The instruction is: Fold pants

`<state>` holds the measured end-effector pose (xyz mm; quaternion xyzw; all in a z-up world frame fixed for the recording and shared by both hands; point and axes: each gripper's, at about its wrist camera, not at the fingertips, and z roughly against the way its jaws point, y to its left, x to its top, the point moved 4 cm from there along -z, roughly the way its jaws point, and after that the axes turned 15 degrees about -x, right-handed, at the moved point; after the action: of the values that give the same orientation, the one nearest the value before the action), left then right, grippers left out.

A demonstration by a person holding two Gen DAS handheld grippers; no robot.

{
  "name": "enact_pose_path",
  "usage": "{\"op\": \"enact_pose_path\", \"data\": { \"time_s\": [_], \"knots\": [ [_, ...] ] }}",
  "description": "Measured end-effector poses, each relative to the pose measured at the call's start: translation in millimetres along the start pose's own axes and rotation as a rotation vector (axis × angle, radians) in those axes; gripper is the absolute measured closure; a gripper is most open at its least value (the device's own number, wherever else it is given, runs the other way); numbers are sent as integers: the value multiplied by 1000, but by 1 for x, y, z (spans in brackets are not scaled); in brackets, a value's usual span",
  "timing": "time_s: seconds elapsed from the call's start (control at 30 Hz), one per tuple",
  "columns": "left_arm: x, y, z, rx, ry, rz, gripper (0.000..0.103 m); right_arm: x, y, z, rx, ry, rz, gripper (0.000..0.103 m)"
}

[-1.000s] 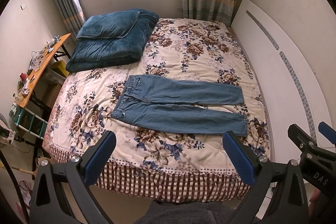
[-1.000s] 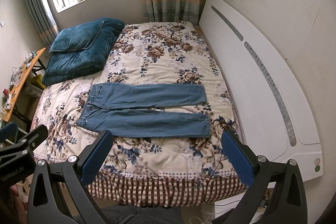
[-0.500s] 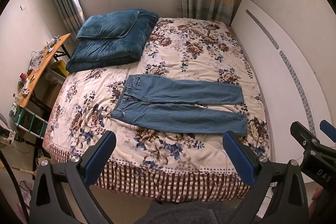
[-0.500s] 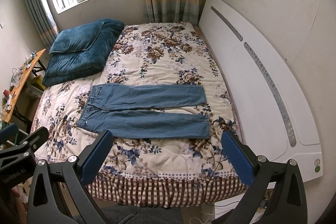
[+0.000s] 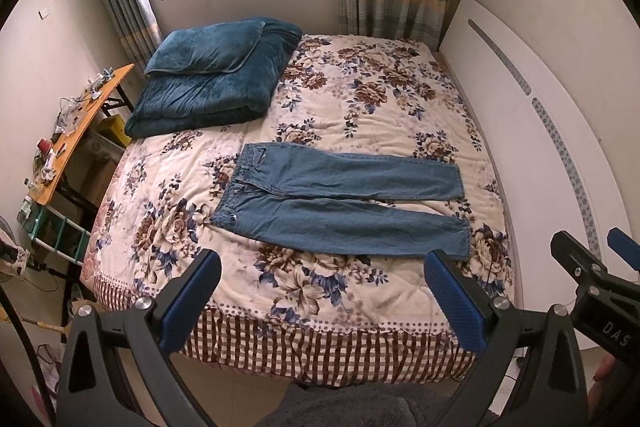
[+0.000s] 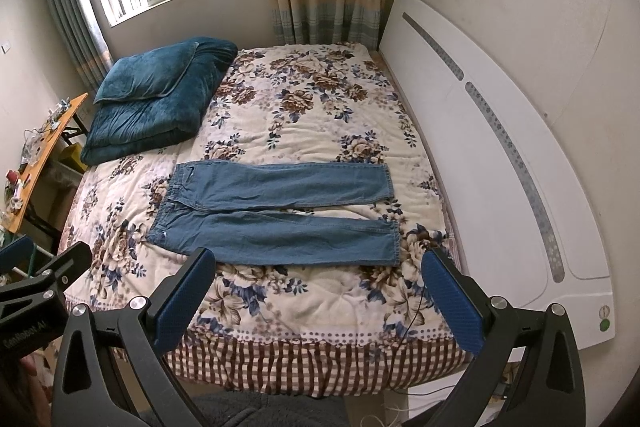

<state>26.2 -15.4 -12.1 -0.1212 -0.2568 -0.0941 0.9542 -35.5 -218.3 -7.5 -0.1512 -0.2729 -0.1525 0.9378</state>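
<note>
Blue denim pants (image 5: 340, 205) lie flat on the floral bedspread (image 5: 360, 99), waistband to the left, both legs stretched to the right. They also show in the right wrist view (image 6: 276, 213). My left gripper (image 5: 322, 297) is open and empty, held in the air short of the bed's near edge. My right gripper (image 6: 318, 291) is open and empty too, over the near edge of the bed, just short of the nearer pant leg. Each gripper shows at the edge of the other's view.
A folded teal blanket with a pillow (image 5: 212, 79) lies at the bed's far left. A white headboard (image 5: 532, 131) runs along the right. An orange side table (image 5: 76, 131) with clutter stands to the left. A window and curtains are behind the bed.
Both grippers have drifted slightly; the view has barely shifted. The pants have not moved and both grippers stay open.
</note>
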Motion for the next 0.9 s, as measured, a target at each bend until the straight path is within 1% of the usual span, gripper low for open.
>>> {"op": "enact_pose_path", "data": {
  "time_s": [0.23,0.43,0.5,0.57,0.6,0.7,0.8,0.83,0.87,0.9],
  "knots": [
    [4,-1,3,-3,3,5,0,0,1,-2,1,5,-1,0],
    [0,1,-1,1,4,9,0,0,3,-3,4,7,-3,0],
    [-1,4,-3,9,-4,14,0,-1,4,-5,5,10,-6,0],
    [-1,10,-10,31,-13,26,0,-1,5,-15,13,32,-19,0],
    [-1,14,-15,40,-15,35,0,-2,7,-22,20,43,-25,0],
    [6,32,-40,94,-20,61,0,-1,12,-61,36,86,-27,0],
    [16,54,-76,178,-18,57,0,4,25,-120,75,154,9,0],
    [21,62,-90,198,-8,49,0,7,31,-141,86,175,31,0],
    [26,70,-107,222,8,33,0,11,40,-163,110,181,59,0],
    [32,77,-125,242,30,13,0,14,47,-183,113,187,82,0]
  ]
}}
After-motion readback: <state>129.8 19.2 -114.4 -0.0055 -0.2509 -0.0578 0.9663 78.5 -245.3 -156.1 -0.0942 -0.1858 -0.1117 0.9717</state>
